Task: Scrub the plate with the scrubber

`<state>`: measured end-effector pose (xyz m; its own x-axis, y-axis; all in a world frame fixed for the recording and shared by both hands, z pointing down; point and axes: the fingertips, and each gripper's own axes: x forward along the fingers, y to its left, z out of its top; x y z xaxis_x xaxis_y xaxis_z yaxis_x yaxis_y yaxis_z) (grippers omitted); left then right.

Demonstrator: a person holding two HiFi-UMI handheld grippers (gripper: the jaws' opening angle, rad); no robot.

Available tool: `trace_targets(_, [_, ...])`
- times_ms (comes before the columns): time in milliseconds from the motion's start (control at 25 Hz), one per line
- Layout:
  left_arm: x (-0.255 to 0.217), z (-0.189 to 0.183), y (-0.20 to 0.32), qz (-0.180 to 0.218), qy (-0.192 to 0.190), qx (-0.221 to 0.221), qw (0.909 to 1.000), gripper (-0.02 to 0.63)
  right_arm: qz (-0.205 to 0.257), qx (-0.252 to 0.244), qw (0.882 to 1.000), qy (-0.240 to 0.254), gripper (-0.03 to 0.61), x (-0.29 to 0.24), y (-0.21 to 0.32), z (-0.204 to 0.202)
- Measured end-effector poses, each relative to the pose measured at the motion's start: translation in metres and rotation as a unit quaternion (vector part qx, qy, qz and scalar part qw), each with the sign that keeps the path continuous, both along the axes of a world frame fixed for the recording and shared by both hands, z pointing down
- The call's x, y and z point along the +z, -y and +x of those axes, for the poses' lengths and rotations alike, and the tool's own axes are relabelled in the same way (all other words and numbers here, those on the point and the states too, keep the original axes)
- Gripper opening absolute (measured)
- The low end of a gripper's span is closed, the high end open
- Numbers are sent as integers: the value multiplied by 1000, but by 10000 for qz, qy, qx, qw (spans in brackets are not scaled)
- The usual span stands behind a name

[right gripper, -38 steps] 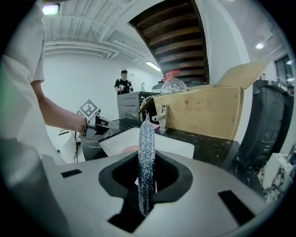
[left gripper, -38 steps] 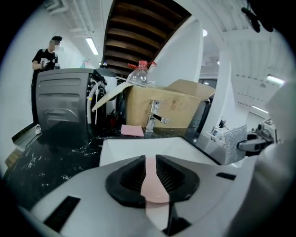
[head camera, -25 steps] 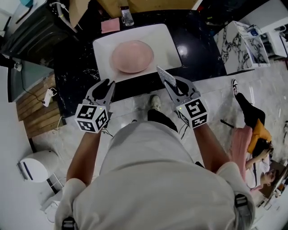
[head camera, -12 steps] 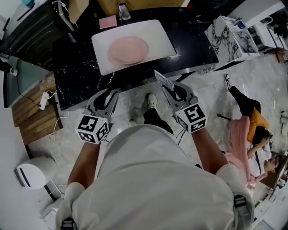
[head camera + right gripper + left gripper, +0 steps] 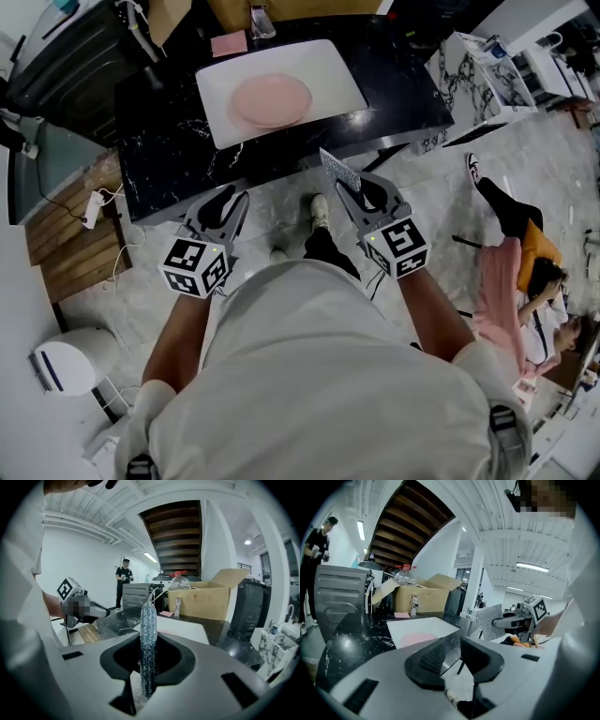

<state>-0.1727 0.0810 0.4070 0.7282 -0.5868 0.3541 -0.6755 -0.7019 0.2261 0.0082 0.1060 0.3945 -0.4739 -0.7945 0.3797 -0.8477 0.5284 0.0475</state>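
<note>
While the right gripper clamps a silvery mesh scrubber ready for scrubbing, well short of the round pink plate, the left gripper holds its jaws apart, empty, free to steady it.

A black marbled worktop lies at twelve o'clock over pale marble floor; wooden planking at nine. White walls, dark wooden stair underside, strip light overhead.

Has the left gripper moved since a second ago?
Yes. The left gripper has backed away from the white tray: its tips were at the tray's near rim, and now black counter lies between them.
</note>
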Motion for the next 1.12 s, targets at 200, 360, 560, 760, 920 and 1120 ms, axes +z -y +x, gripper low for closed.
trace_targets(200, [-1, -10, -8, -1, 23, -32, 10000, 103, 10, -54, 10000, -47, 77, -1, -4, -6])
trace_targets(360, [1, -20, -15, -40, 34, -92, 9999, 103, 41, -95, 9999, -83, 77, -4, -6, -10])
trace_targets(560, [2, -25, -20, -40, 34, -126, 9999, 103, 63, -113, 9999, -90, 77, -4, -11, -14])
trace_targets(760, [2, -24, -24, -36, 27, -79, 10000, 103, 44, -96, 9999, -100, 77, -2, -18, -16])
trace_targets(920, [4, -23, -26, -61, -5, -43, 10000, 103, 15, -85, 9999, -131, 77, 0, -22, -17])
trace_targets(1120, [6, -23, -34, -126, -45, 3, 9999, 103, -47, -158, 9996, -225, 77, -1, -29, -21])
